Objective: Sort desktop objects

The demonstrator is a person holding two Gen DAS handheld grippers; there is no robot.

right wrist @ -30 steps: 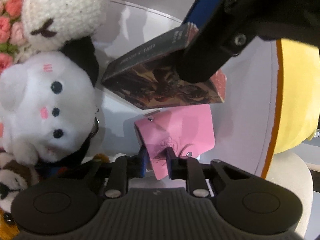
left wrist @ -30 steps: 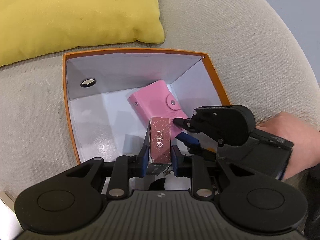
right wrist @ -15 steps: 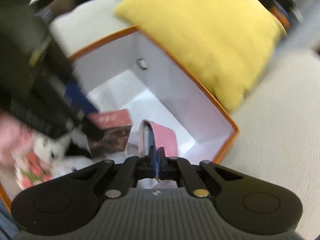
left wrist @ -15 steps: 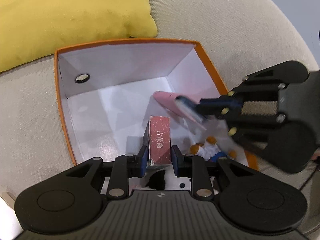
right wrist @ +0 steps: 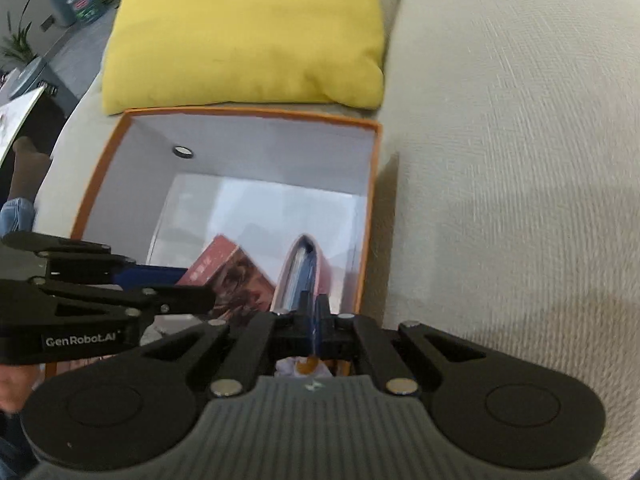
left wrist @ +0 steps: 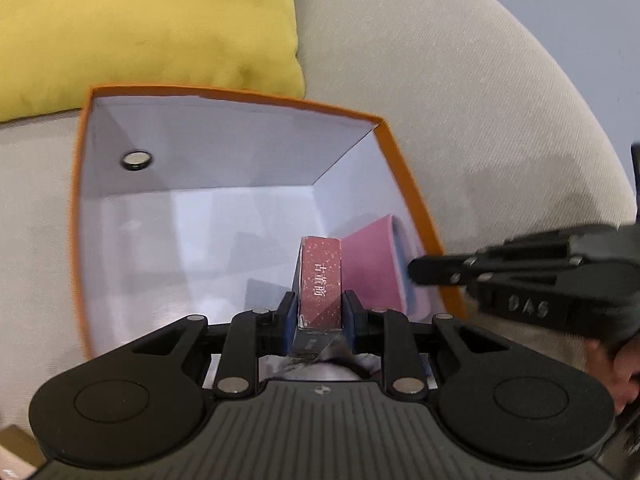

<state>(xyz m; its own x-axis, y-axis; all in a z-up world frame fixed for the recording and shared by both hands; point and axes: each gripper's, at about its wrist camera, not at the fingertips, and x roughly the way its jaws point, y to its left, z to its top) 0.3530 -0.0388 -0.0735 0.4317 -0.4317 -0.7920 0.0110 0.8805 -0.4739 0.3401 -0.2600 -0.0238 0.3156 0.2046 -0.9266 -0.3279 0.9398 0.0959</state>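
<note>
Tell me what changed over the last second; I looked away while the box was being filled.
The right gripper turned the pink wallet from lying flat on the box floor to standing on edge, and shifted it toward the right wall of the orange box. The left gripper kept its hold on the red card box, and the yellow cushion stayed put.

"GenRobot.AI" in white on the side of the left gripper (right wrist: pixel 192 304), lower left of the right wrist view. Raised "DAS" on the right gripper (left wrist: pixel 416 274) body, right edge of the left wrist view. Red box (left wrist: pixel 320 276) spine carries white Chinese characters, too small to read reliably.
</note>
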